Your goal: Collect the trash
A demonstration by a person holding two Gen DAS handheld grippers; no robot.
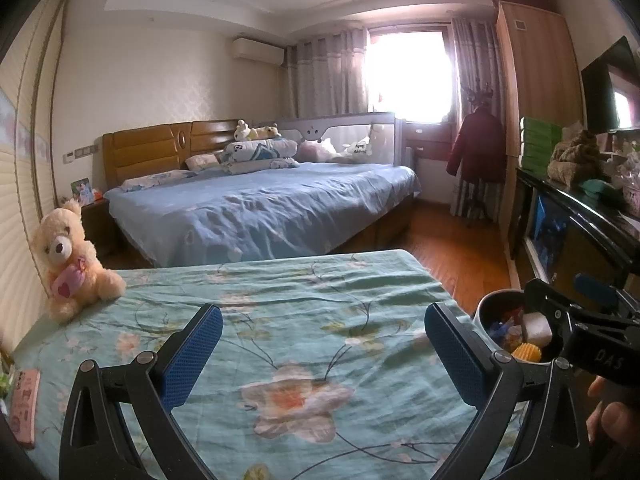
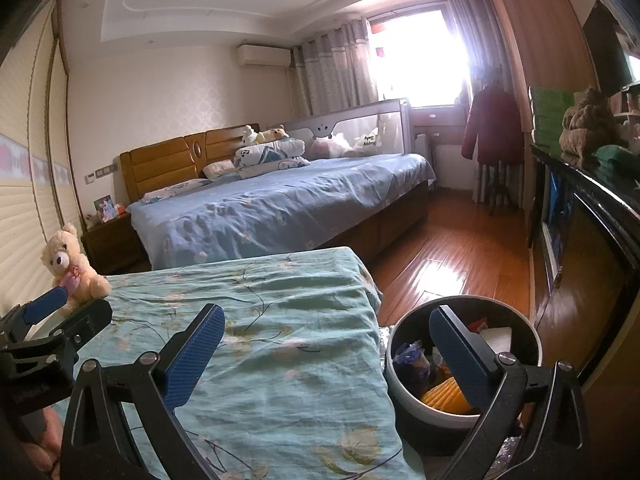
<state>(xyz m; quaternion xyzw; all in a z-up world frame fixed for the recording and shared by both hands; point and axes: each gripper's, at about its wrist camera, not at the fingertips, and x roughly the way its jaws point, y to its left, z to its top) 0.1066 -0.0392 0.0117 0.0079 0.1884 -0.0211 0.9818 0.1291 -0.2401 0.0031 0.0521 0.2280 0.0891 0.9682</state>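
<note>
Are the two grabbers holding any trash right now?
No. The left gripper and right gripper both have jaws open, empty, above the floral teal bedsheet.

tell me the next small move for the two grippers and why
Probably pull both back and scan for leftover trash: the left gripper and right gripper are open and empty, the trash bin already holds wrappers, and the floral bedspread shows no litter.

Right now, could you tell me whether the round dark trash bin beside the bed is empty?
No, the round dark trash bin holds wrappers and yellow scraps.
</note>
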